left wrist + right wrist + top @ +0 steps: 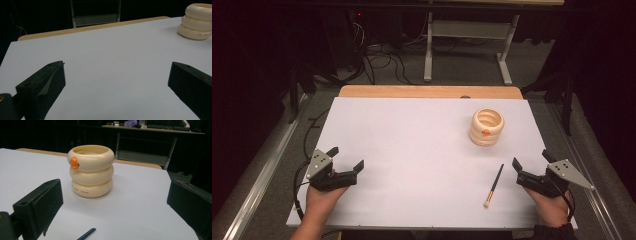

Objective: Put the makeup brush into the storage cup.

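1. Presently at the near right corner: right gripper [532, 161], black two-jaw tool with grey three-cornered plate, held in a hand; jaws spread wide, nothing between them.
2. Just to its left, lying flat on the white rectangular table sheet [412, 145]: slim black-handled brush with pale bristle tip [493, 186]. Long axis running from near-left to far-right, bristle end toward the person, handle end pointing up toward the jaws' level. Apart from the gripper, not touched. Handle tip also seen at the bottom edge of the right gripper view [86, 234].
3. Farther out, ahead and slightly left of the same gripper: cream three-ringed ceramic-looking cup with small orange beak on its side [486, 127], upright, mouth open upward. Inside appears empty as far as visible; bottom not seen. Well apart from the brush.
4. At the near left corner: left gripper [346, 158], matching black tool, jaws likewise wide apart and empty, well away from both brush and cup.
5. Judgement: right gripper clearly the nearer; likely coming move a short leftward reach, jaws turned across the brush handle.
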